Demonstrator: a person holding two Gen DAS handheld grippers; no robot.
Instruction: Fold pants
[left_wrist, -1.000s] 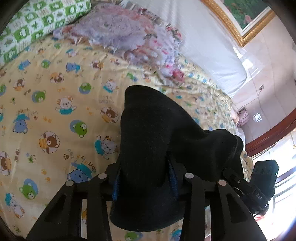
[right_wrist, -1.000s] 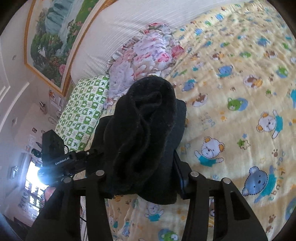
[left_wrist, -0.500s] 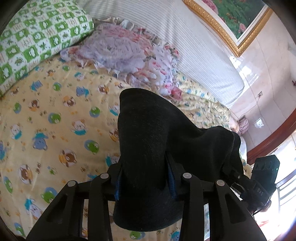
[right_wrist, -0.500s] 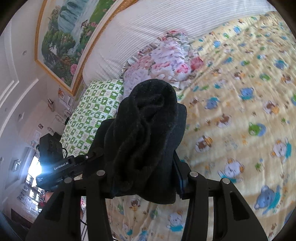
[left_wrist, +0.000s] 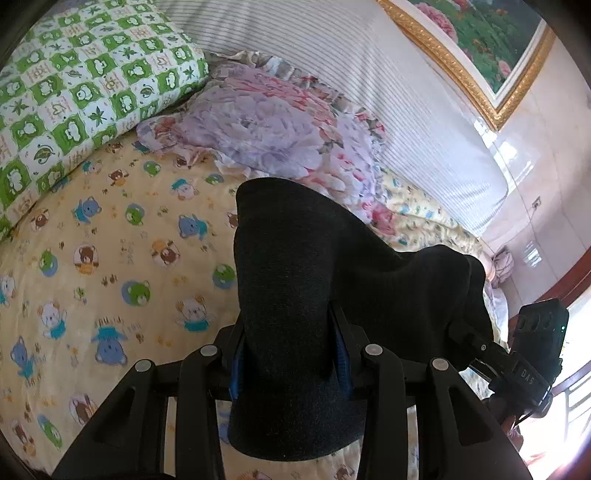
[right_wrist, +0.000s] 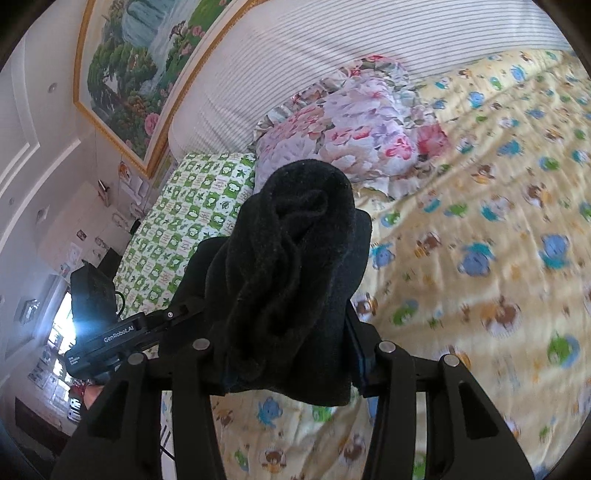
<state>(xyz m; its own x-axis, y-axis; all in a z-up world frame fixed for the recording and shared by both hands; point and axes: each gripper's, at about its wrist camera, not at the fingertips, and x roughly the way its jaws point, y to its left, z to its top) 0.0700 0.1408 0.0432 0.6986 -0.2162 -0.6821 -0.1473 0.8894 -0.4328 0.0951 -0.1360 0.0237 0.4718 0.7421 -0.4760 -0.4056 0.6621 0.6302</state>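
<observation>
The black pants (left_wrist: 295, 295) hang in the air between my two grippers, above the yellow bear-print bed sheet (left_wrist: 110, 258). My left gripper (left_wrist: 290, 354) is shut on one bunched edge of the cloth, which drapes over its fingers and hides the tips. My right gripper (right_wrist: 291, 350) is shut on another rolled edge of the pants (right_wrist: 295, 258). The cloth stretches right toward the right gripper's body (left_wrist: 532, 354) in the left wrist view. The left gripper's body (right_wrist: 99, 332) shows at the left in the right wrist view.
A floral pillow (left_wrist: 266, 125) and a green checked pillow (left_wrist: 74, 92) lie at the head of the bed against a striped headboard (left_wrist: 369, 74). A framed painting (right_wrist: 129, 74) hangs above. A wooden frame edge (left_wrist: 554, 273) is at the right.
Both grippers have lifted and tilted toward the head of the bed with the pants held. The pillows and headboard now fill more of each view.
</observation>
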